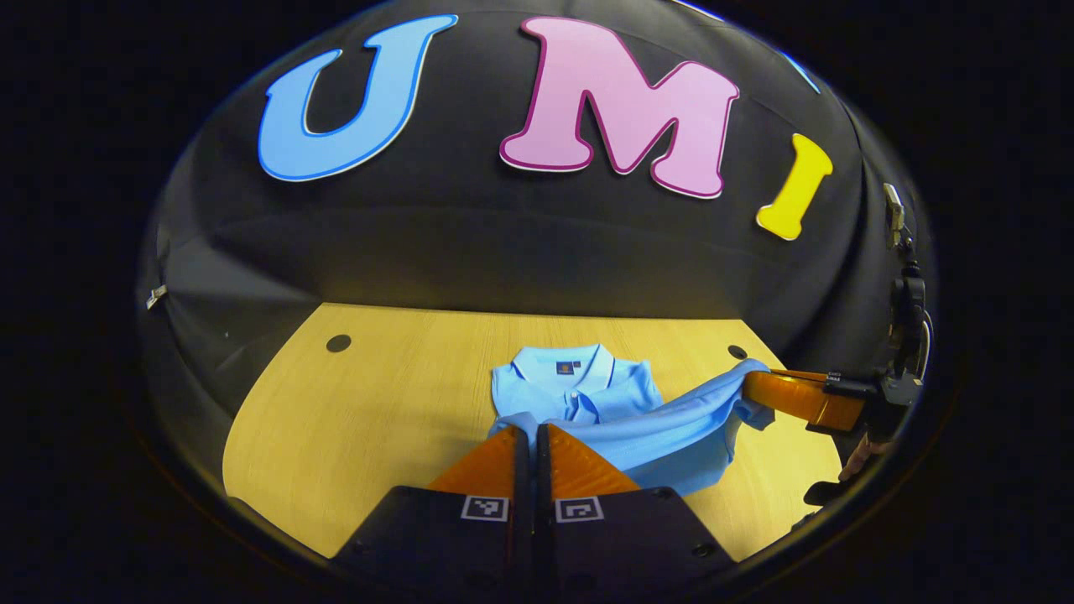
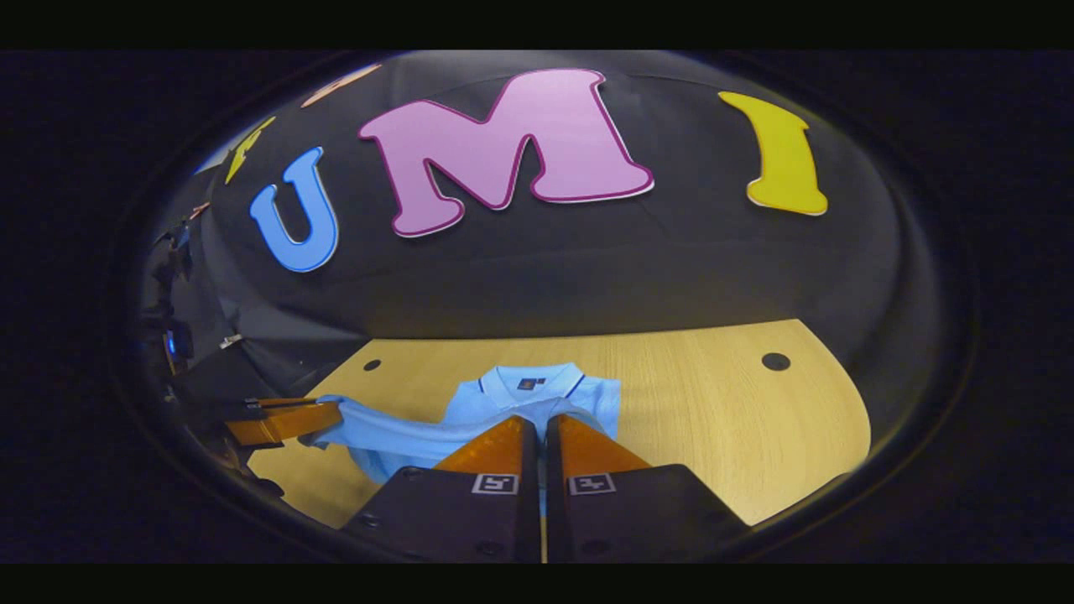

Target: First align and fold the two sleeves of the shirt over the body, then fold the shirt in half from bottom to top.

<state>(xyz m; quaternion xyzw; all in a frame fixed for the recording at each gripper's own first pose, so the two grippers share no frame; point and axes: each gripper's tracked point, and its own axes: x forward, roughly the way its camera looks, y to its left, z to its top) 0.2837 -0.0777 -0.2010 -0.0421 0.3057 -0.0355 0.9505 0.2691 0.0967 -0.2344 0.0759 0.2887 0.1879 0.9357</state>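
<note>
Grasping the shirt hem, both grippers face its far collar.

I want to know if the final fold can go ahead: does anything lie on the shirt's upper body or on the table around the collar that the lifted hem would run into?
Nothing visible does. The left gripper and right gripper, jaws closed on the shirt, hold its lower part raised. The collar and chest lie flat and uncovered, and the table around them is bare wood.

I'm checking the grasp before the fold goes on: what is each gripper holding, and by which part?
Both hold the light blue shirt. The left gripper and right gripper are each shut on its lifted bottom hem, one near each end.
</note>
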